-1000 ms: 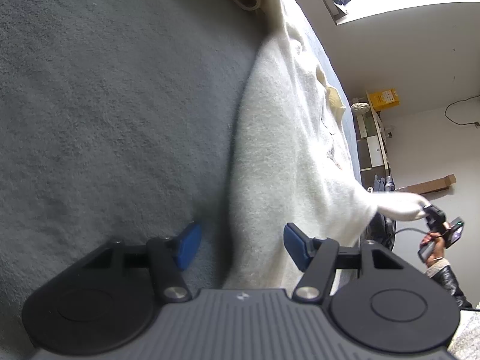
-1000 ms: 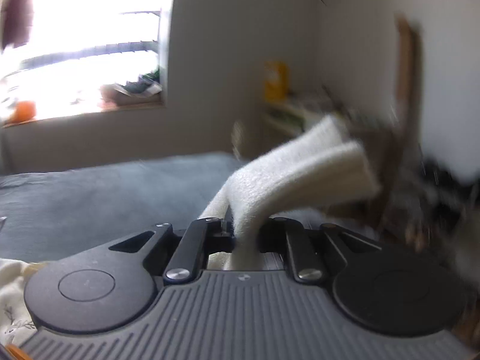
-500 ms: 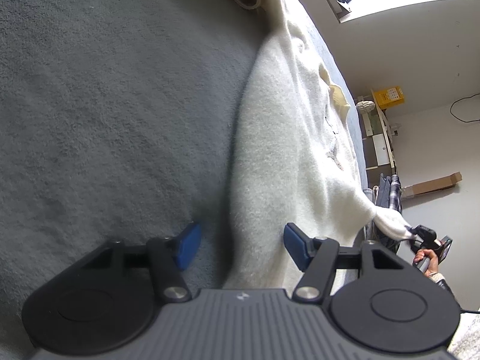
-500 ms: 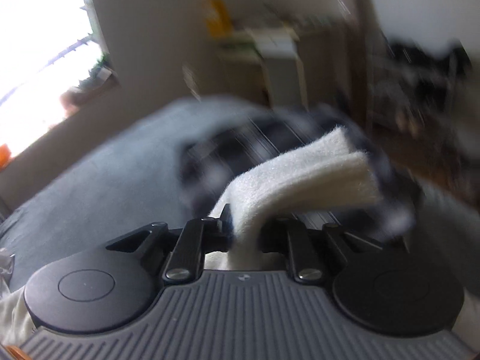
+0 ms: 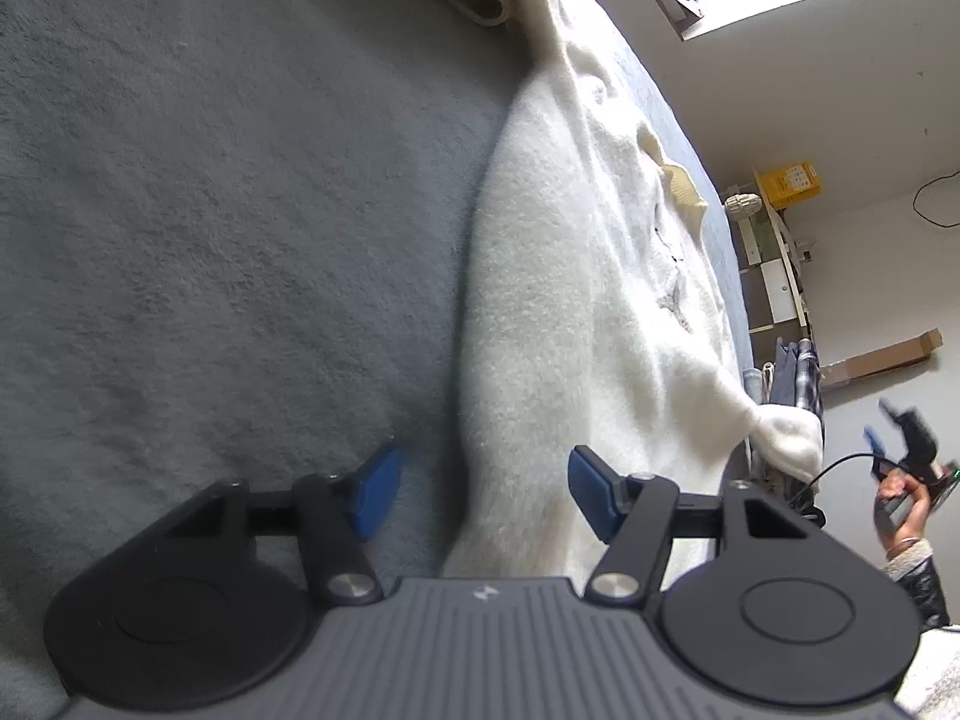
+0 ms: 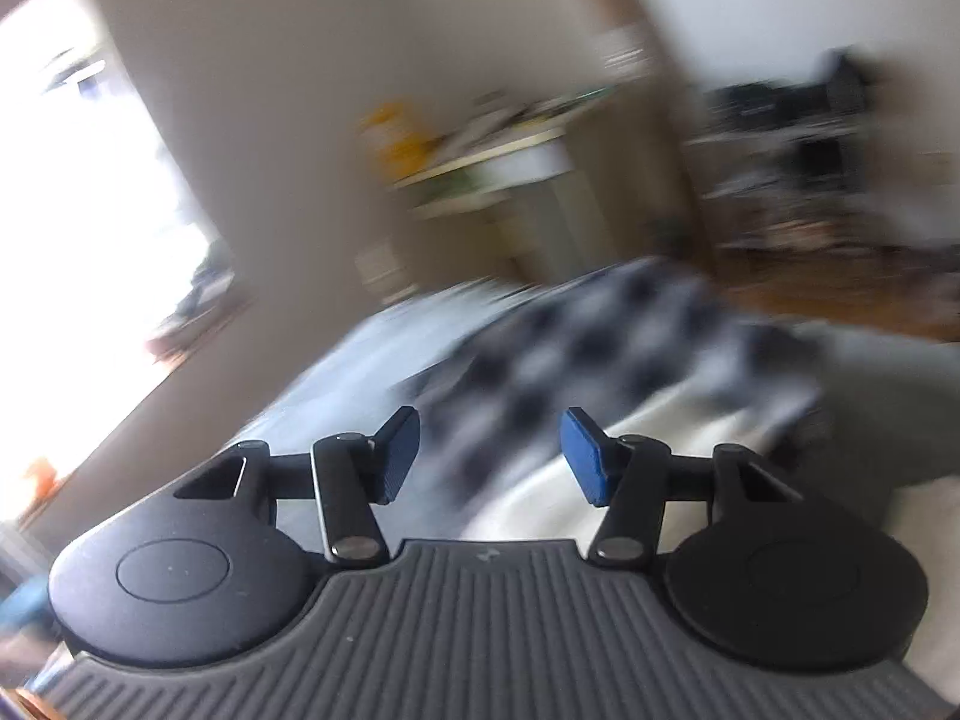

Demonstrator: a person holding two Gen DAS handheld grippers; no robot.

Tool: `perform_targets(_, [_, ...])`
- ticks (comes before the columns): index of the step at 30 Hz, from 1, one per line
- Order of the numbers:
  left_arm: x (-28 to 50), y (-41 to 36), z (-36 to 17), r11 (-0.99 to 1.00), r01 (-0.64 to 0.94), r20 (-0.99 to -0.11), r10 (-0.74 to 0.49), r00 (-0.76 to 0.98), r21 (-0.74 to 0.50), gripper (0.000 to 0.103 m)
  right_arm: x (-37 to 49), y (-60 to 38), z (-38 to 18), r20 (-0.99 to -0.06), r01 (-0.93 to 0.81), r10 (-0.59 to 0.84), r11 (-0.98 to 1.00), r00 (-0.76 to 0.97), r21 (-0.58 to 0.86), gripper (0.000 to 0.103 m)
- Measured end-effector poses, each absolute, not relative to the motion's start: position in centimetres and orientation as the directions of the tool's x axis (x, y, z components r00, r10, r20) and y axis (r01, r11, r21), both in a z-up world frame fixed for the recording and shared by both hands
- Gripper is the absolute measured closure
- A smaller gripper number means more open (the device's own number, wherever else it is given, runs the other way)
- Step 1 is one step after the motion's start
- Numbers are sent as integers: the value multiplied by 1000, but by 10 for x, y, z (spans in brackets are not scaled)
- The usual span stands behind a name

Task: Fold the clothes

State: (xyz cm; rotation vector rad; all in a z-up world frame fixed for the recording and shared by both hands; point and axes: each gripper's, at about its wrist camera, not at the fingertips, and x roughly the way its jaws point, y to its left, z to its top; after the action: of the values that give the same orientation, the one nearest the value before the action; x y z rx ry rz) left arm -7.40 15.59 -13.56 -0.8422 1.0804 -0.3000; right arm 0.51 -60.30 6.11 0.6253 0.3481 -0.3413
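Tongs (image 5: 483, 495) astride lengthwise white sweater (image 5: 570, 300)

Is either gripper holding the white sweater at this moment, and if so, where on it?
Neither. The left gripper is open over the white sweater; the right gripper is opening, nothing between its fingers.

Blanket (image 5: 210, 210): grey cloth, matt, nubbly short pile.
Sweater (image 5: 570, 312): cream-white knit, fuzzy, soft, matt.
Left gripper (image 5: 480, 495): black plastic body, matt, ribbed top; blue pads (image 5: 375, 489) finely ridged, rubbery look; round metal pivots, dull shine.
Right gripper (image 6: 489, 456): same black matt plastic, blue ridged pads (image 6: 585, 456).
Checked cloth (image 6: 588, 354): dark-and-light woven look, blurred.
Box (image 5: 882, 354): brown cardboard, matt.
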Motion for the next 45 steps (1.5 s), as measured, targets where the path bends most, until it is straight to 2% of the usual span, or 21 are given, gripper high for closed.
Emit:
perform_targets(4, [-83,156,-134,664,-188,-659,-586,471,-724,40,41,-519,69,-445,69,216,838,869,541,51])
perform_targets(7, [-88,155,-133,667,-192,-663,-579,475,-720,40,65,-429,66,-532,-206,532,808,659,552,51])
perform_targets(9, [-90,155,-133,663,-197,-660,-576,482,-722,39,67,-357,57,-588,-393,667,745,457,539,51])
perform_targets(11, [-90,156,-133,654,-210,-658,-575,486,-727,39,51,-276,42,-666,-583,708,650,233,487,51])
perform_targets(13, [-90,156,-133,644,-223,-655,-574,491,-731,39,14,-191,28,-758,-783,648,509,75,357,51])
perform_targets(16, [-91,154,-130,645,-223,-656,-572,493,-731,39,-37,-112,0,-819,-948,572,282,42,148,51])
perform_targets(18, [-92,146,-129,658,-190,-654,-584,480,-728,39,-35,-89,-16,-806,-932,591,311,36,187,50])
perform_targets(23, [-92,118,-134,706,-89,-666,-608,433,-702,38,12,-84,-43,-745,-721,667,516,0,462,50])
perform_targets(25, [-91,105,-133,760,-35,-692,-570,443,-649,47,21,-88,-54,-753,-656,658,560,-19,506,50])
perform_targets(27, [-90,95,-127,821,26,-720,-515,465,-570,80,28,-97,-61,-765,-603,644,604,-16,522,50])
perform_targets(30, [-87,89,-117,840,51,-720,-493,488,-541,87,36,-119,-68,-760,-509,650,653,-4,561,50])
perform_targets(32, [-86,74,-96,861,146,-700,-485,525,-488,87,43,-137,-69,-738,-455,674,663,18,595,50])
perform_targets(35, [-85,31,-63,882,349,-680,-468,564,-318,86,54,-161,-58,-705,-422,705,665,80,617,50])
perform_targets(37, [-81,3,-58,864,439,-681,-476,556,-246,85,62,-168,-49,-688,-429,717,659,111,618,50])
perform_targets(41, [-72,-39,-73,839,512,-722,-467,510,-181,81,68,-151,-37,-690,-524,715,633,112,570,49])
perform_targets(43, [-72,-45,-79,829,532,-732,-469,495,-171,73,69,-133,-38,-707,-575,702,612,78,544,48])
perform_targets(45, [-75,-48,-80,813,545,-722,-502,475,-207,61,68,-123,-46,-753,-622,653,624,82,473,48])
